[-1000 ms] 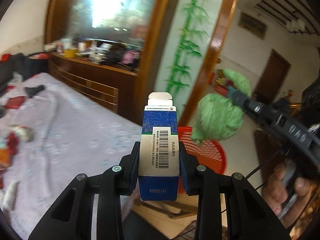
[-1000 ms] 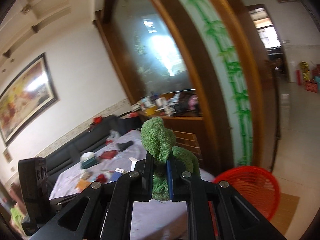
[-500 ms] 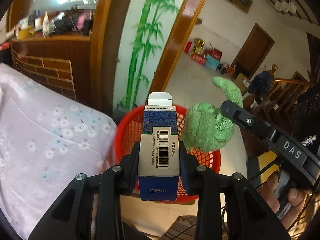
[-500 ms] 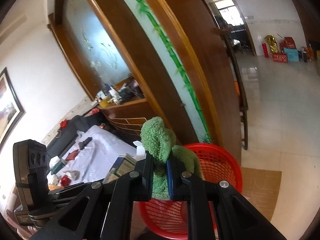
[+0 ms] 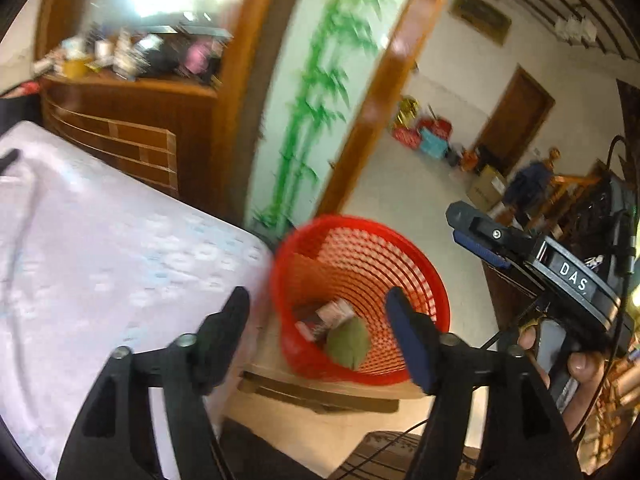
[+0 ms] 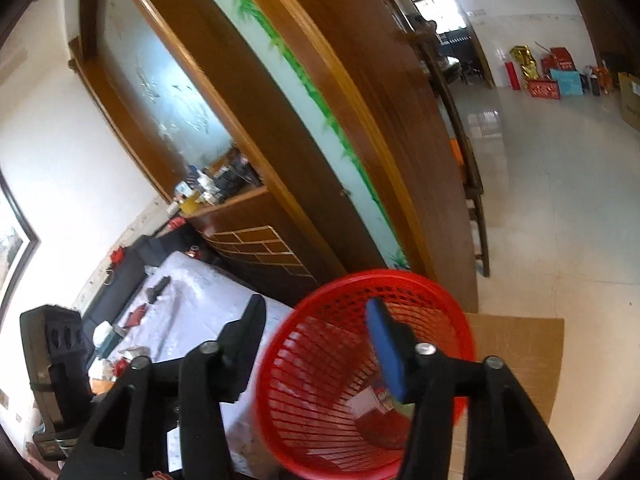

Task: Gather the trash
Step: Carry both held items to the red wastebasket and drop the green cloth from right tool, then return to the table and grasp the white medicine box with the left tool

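Observation:
A red mesh basket point(image 5: 360, 240) stands on the floor beside the table; it also shows in the right wrist view point(image 6: 320, 320). Inside it lie the green cloth point(image 5: 347, 341) and paper or carton trash point(image 5: 334, 312), with packaging visible at its bottom in the right wrist view point(image 6: 368, 404). My left gripper point(image 5: 318, 312) is open and empty just above the basket. My right gripper point(image 6: 316, 324) is open and empty over the basket rim; it also shows at the right of the left wrist view point(image 5: 476, 236).
A table with a pale floral cloth point(image 5: 100, 248) sits left of the basket, with scattered litter at its far end point(image 6: 132, 320). A wooden cabinet point(image 5: 132, 120) and bamboo-painted partition point(image 5: 320, 80) stand behind. Cardboard point(image 6: 516, 344) lies under the basket.
Both grippers opened over the basket. The blue carton left my left gripper and the green cloth left my right gripper; both now lie in the basket.

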Demonstrator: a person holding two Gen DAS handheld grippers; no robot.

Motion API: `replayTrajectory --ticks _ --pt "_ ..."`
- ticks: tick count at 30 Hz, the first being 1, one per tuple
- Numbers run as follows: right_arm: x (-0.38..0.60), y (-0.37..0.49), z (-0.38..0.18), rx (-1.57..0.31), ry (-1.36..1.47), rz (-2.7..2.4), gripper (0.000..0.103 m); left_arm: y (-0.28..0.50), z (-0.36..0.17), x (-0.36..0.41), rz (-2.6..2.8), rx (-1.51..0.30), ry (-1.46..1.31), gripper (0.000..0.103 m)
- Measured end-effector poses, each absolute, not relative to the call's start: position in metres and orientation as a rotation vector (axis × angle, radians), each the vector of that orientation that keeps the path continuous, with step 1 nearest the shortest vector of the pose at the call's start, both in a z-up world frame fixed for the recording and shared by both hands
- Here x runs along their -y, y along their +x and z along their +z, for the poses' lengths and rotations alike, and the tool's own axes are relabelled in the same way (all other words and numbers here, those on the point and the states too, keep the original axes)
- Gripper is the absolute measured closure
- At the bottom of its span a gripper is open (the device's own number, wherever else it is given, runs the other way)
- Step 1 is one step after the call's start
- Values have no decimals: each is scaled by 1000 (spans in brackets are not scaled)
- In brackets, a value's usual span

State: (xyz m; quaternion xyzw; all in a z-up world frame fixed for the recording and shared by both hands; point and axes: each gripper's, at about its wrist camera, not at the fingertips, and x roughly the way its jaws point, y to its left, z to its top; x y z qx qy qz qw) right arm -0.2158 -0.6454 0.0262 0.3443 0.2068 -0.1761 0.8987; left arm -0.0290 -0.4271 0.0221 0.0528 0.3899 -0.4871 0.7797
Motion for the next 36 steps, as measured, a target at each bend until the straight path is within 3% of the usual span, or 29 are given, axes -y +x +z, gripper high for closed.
replayTrajectory --ticks 2,5,13,25,36 --pt "630 -210 40 -406 682 -318 41 -31 37 396 -992 -791 103 24" --pt "600 -198 57 -373 643 -226 28 -38 56 345 -876 -726 98 24" --pt "486 -160 95 -346 536 69 20 -58 91 195 -575 -626 6 22" --pt "344 -109 95 -444 533 371 19 -71 86 23 -182 -591 -85 21" --pt "269 -68 80 -573 537 455 19 -62 71 -29 -97 -599 -33 21"
